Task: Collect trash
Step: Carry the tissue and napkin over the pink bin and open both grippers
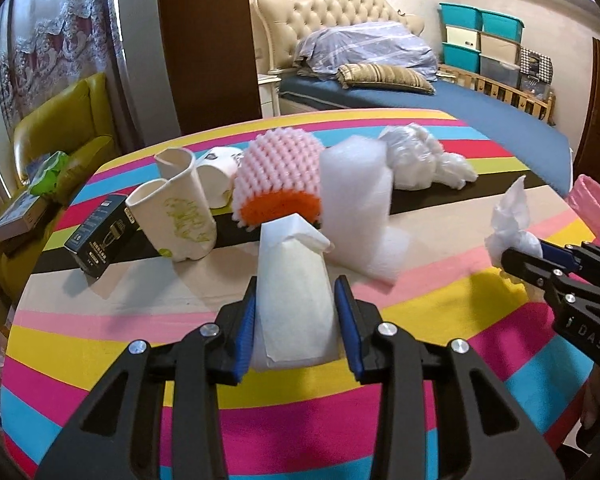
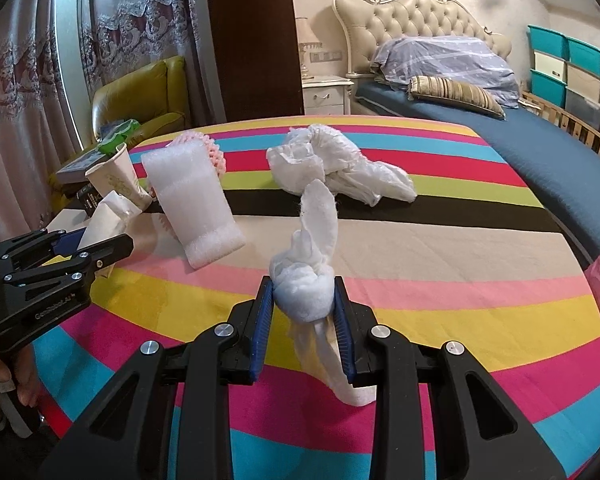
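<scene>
My left gripper (image 1: pixel 298 286) is shut on a folded white paper wrapper (image 1: pixel 294 280), held above the striped tablecloth (image 1: pixel 100 320); the same gripper (image 2: pixel 112 240) shows at the left of the right wrist view. My right gripper (image 2: pixel 304 292) is shut on a knotted white tissue wad (image 2: pixel 306 284), also lifted off the cloth, and it appears at the right edge of the left wrist view as the right gripper (image 1: pixel 512 256). On the table lie a white foam sheet (image 1: pixel 354 208), a pink and orange foam net (image 1: pixel 278 178), a crushed paper cup (image 1: pixel 176 216), a black box (image 1: pixel 100 236) and a crumpled white plastic bag (image 2: pixel 336 168).
A pink bag (image 1: pixel 596 208) hangs at the table's right edge. A yellow-green armchair (image 2: pixel 140 96) with boxes and a green pack stands at the left. Behind the table are a bed (image 2: pixel 500 120) and stacked storage bins (image 1: pixel 480 40). A hand (image 2: pixel 4 384) holds the left gripper's handle.
</scene>
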{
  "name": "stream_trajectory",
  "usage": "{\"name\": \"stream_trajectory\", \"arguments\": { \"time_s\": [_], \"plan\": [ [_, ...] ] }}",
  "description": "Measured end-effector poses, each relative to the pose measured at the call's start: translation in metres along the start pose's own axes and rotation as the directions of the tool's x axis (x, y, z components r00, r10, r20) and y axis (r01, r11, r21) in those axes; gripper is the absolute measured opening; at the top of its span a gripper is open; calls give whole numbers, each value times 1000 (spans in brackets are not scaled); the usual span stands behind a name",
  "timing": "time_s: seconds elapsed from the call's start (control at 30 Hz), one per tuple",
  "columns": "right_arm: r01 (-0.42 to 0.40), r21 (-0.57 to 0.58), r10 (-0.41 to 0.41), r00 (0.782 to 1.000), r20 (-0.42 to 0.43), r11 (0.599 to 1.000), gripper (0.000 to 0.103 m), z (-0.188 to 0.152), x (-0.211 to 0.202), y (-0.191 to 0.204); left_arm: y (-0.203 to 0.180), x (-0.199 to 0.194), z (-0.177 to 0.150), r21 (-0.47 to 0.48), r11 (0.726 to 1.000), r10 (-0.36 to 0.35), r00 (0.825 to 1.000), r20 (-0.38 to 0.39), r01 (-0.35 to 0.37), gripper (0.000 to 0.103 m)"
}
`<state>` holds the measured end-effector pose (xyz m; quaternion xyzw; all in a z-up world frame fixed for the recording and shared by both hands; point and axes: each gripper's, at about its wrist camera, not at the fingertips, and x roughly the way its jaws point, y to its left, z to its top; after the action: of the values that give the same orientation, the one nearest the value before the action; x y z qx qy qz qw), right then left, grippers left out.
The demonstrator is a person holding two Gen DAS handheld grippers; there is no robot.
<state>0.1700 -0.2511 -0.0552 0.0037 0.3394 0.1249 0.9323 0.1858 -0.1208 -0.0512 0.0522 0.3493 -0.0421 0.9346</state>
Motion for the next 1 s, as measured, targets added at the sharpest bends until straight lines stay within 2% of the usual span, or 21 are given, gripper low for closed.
{"name": "stream_trajectory", "arguments": {
  "time_s": [0.23,0.37,0.67,1.0],
  "plan": [
    [10,20,-11,998,55,1000,29,2,-21,-12,-17,-19,8,27,999,-31,997,64,29,36],
    [16,38,-18,997,76,999,29,0,-31,-23,-29,-24,9,53,998,-42,996,73,38,36],
    [33,83,-40,995,88,996,29,-4,-38,-44,-57,-27,12,154,988,-7,996,88,-7,36],
    [53,104,-63,994,94,993,29,-9,-45,-57,-79,-28,14,225,974,-22,994,104,-2,36]
  ]
}}
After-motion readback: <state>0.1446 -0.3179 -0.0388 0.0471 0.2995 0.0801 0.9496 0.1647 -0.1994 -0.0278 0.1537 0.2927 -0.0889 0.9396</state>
